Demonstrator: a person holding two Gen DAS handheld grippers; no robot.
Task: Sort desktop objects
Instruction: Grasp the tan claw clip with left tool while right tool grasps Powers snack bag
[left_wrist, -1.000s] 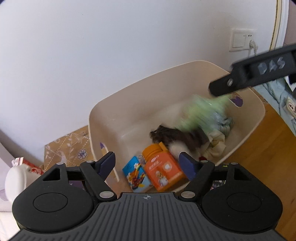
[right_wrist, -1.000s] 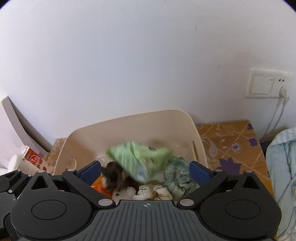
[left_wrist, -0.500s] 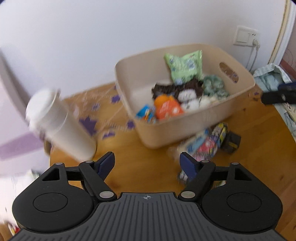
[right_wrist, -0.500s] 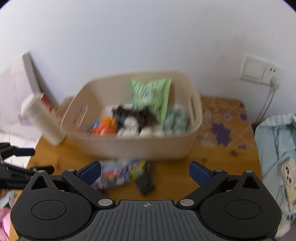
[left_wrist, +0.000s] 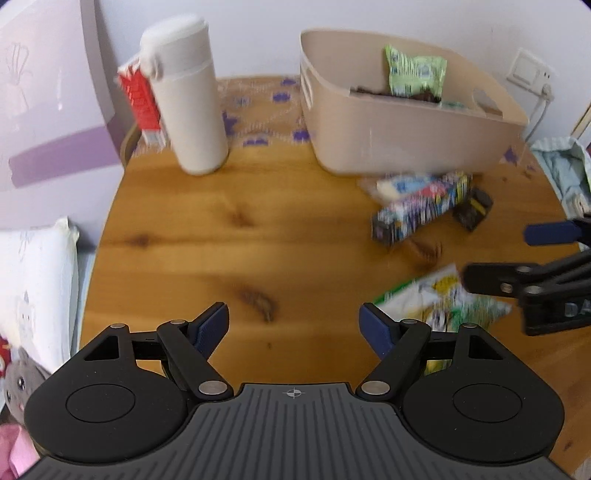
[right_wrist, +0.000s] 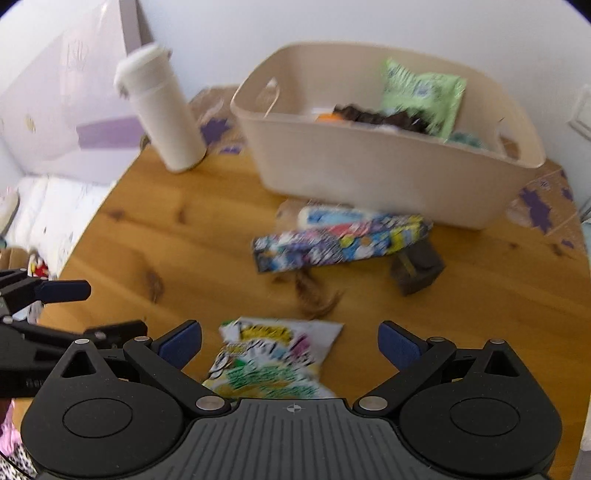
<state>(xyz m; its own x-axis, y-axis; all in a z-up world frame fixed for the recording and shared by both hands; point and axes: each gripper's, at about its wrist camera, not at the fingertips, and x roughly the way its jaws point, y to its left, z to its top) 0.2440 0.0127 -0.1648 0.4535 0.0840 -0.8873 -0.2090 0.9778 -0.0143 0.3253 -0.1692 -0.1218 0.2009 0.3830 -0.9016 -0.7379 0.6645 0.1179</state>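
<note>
A beige bin (left_wrist: 406, 140) (right_wrist: 388, 177) stands at the back of the wooden table and holds a green snack bag (right_wrist: 424, 96) and other items. In front of it lie a colourful long box (right_wrist: 340, 240) (left_wrist: 421, 210), a white tube (right_wrist: 325, 216) and a small dark box (right_wrist: 417, 271) (left_wrist: 474, 206). A white-green snack bag (right_wrist: 269, 358) (left_wrist: 439, 299) lies on the table directly under my open, empty right gripper (right_wrist: 290, 341). My left gripper (left_wrist: 293, 328) is open and empty over bare wood.
A tall white bottle (left_wrist: 188, 96) (right_wrist: 160, 110) stands at the back left with a red carton (left_wrist: 140, 99) behind it. A patterned mat (left_wrist: 258, 110) lies under the bin. The table's curved left edge borders a bed with white bedding (left_wrist: 33, 280).
Both grippers pulled back from above the bin and dropped low over the table's front. The green snack bag, falling a second ago, now rests in the bin.
</note>
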